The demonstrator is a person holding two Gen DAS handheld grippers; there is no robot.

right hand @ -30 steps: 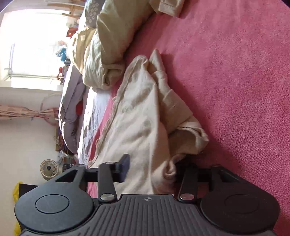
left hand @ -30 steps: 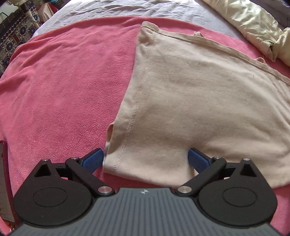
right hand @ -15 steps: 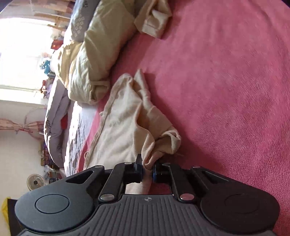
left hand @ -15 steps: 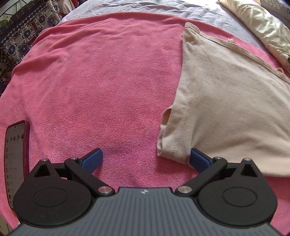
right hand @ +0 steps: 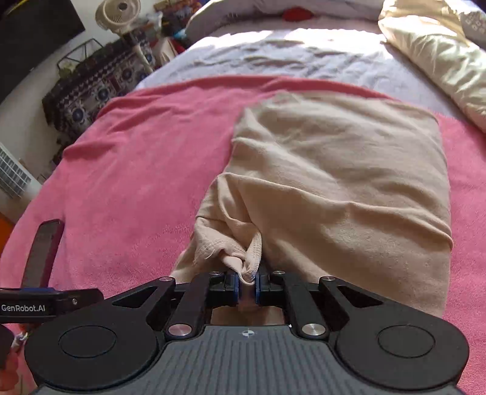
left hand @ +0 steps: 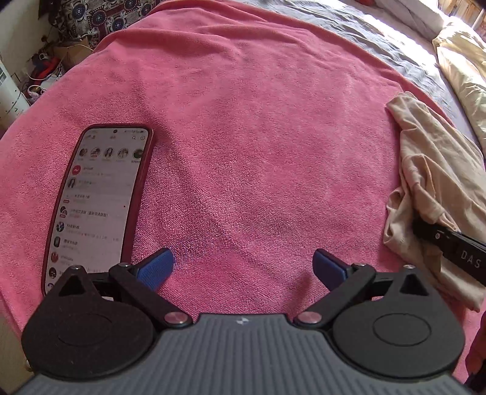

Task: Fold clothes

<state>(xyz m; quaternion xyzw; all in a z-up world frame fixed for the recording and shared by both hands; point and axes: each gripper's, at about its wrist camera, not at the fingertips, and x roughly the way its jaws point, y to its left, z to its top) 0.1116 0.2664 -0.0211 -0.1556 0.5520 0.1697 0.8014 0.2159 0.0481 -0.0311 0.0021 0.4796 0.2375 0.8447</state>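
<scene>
A beige garment [right hand: 340,182] lies folded over on the pink towel [right hand: 136,170] spread on the bed. My right gripper [right hand: 246,287] is shut on a bunched corner of the garment at its near edge. In the left wrist view the garment [left hand: 431,182] is at the far right, with the right gripper's body [left hand: 452,246] resting over it. My left gripper [left hand: 243,267] is open and empty above bare pink towel [left hand: 258,145], well left of the garment.
A phone [left hand: 97,200] with a lit screen lies on the towel at the left, next to my left fingers; it also shows in the right wrist view [right hand: 42,252]. Cream bedding [right hand: 434,54] lies at the back right. A fan [right hand: 118,12] and clutter stand beyond the bed.
My right gripper shut on the garment's corner and swung round, folding the cloth over. My left gripper moved left off the garment, and the phone came into full view.
</scene>
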